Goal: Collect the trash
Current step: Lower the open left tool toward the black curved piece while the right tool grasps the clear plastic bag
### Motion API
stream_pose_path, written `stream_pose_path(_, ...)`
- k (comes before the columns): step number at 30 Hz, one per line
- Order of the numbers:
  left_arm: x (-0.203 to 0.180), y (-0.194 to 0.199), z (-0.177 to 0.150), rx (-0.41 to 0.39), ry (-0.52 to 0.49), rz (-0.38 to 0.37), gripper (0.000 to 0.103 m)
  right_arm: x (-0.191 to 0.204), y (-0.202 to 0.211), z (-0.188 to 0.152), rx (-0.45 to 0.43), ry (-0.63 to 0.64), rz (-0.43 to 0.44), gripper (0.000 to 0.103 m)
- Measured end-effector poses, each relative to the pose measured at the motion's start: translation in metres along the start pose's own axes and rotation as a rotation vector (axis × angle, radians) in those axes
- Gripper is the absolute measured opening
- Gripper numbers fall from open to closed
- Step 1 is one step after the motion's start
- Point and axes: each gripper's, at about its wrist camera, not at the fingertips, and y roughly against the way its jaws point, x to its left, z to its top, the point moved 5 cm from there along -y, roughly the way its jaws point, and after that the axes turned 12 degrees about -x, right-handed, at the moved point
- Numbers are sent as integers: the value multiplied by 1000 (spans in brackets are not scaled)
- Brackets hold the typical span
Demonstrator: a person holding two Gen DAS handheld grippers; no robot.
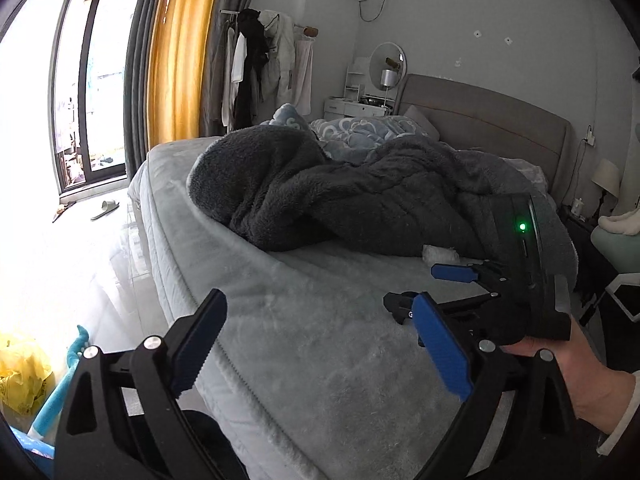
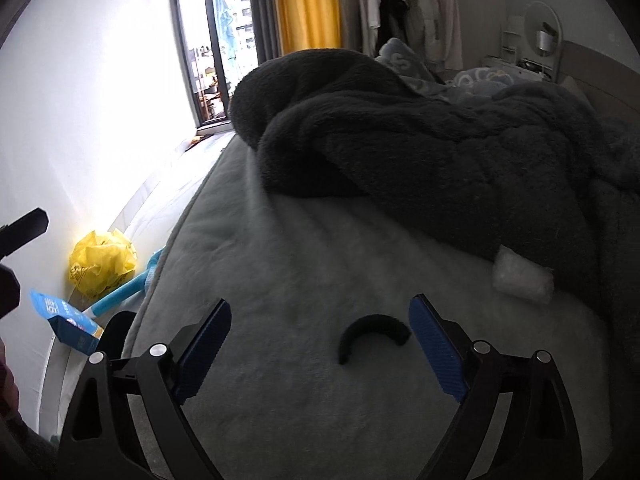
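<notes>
Writing unreadable; left hand-held gripper (image 1: 320, 344) and right hand-held gripper (image 2: 320, 348) gape wide, empty.

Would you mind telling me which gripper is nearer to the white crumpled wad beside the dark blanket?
Right. The right gripper hangs just short of the white wad; the left gripper sits farther back, near the bed's edge.

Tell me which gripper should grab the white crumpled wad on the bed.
Right. The right gripper is open over the bed, with the white wad just ahead and to its right. The left gripper sits back at the bed's edge.
</notes>
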Motion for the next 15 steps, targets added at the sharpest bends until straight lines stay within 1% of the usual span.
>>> stream_pose_path(5, -15, -22, -1, 15, 17, -21, 95, -35, -12, 1, 6, -23, -47, 97)
stream_pose_path(9, -27, -40, -12, 51, -9, -29, 95, -60, -20, -1, 9, -41, -92, 100)
stream_pose_path(12, -38, -57, -19, 76, -51, -33, 95, -79, -24, 2, -1, -60, -127, 100)
stream_pose_path(15, -46, -72, -26, 88, -76, -56, 95, -96, -28, 4, -14, -52, -177, 100)
